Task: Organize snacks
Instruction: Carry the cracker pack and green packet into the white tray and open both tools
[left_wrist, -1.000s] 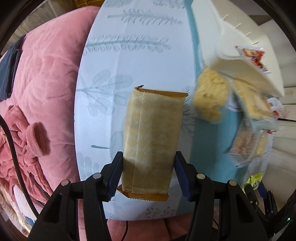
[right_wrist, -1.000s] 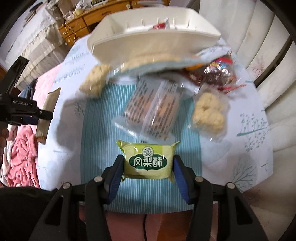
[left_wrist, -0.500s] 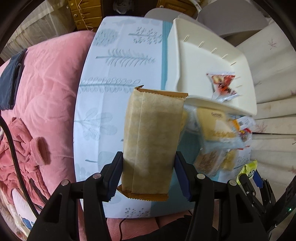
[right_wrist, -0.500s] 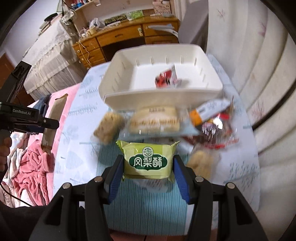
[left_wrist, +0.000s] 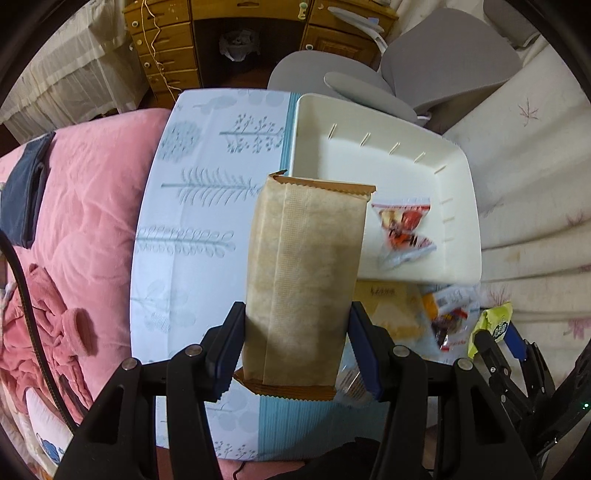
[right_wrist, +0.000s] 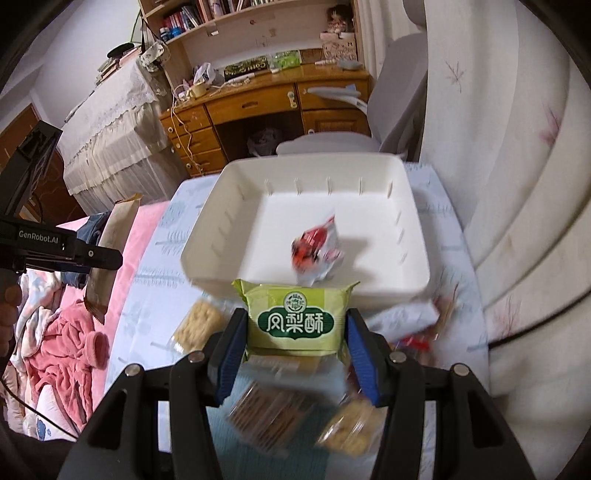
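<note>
My left gripper (left_wrist: 295, 350) is shut on a long tan paper snack packet (left_wrist: 306, 273), held above the table by the left wall of the white tray (left_wrist: 458, 184). That same packet (right_wrist: 110, 254) hangs left of the tray in the right wrist view. My right gripper (right_wrist: 295, 347) is shut on a green pineapple-cake packet (right_wrist: 295, 317), just in front of the near rim of the white tray (right_wrist: 236, 206). One red-and-white wrapped snack (left_wrist: 402, 229) (right_wrist: 314, 247) lies inside the tray. Several loose snack packets (right_wrist: 273, 410) lie on the table below the right gripper.
The table has a pale blue leaf-print cloth (left_wrist: 207, 206). A pink quilt (left_wrist: 85, 192) lies to its left, a grey chair (left_wrist: 443, 62) and a wooden desk (right_wrist: 266, 107) behind it, and white cushions (right_wrist: 517, 184) to its right.
Both grippers rose and moved toward the tray with their packets still held. The tray's inside and the red snack in it now show fully in both views.
</note>
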